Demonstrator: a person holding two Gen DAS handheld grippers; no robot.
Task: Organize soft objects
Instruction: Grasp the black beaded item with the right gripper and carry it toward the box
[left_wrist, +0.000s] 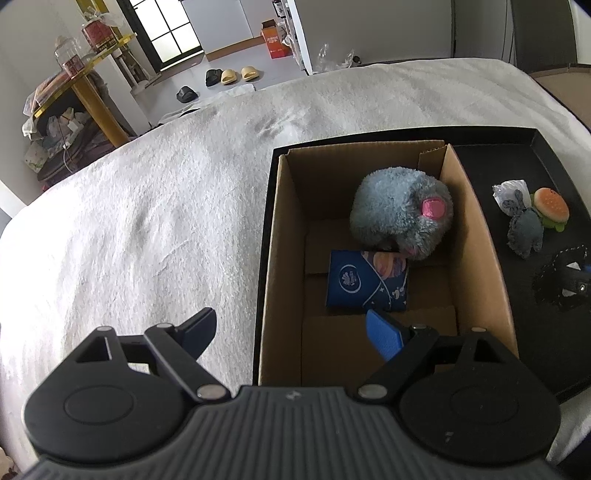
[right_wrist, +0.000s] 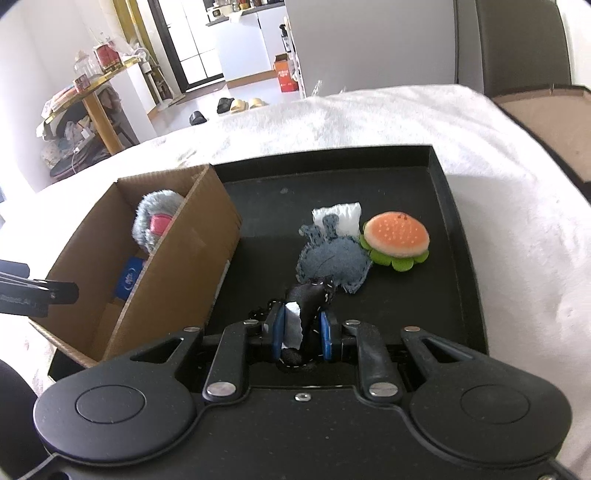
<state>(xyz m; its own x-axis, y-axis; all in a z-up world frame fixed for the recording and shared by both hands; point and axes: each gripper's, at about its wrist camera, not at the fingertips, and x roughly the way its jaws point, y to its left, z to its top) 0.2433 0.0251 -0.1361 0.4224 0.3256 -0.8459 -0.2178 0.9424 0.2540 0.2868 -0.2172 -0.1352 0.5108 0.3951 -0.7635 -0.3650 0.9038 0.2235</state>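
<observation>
**Daylight scene, blown whites and heavy fisheye curve**

Both views were bright, lit by daylight from the window (left_wrist: 173, 33) at the far left of the room. The white blanket (left_wrist: 147, 206) was overexposed in the right wrist view, its texture largely washed out along the right side. The black tray (right_wrist: 436, 177) stayed dark, with detail on it hard to read. Shadows were soft, and the inside of the cardboard box (left_wrist: 284, 258) was evenly dim. Straight lines bowed strongly toward the edges, and the corners darkened. The gripper bodies close to each lens looked slightly soft.
</observation>
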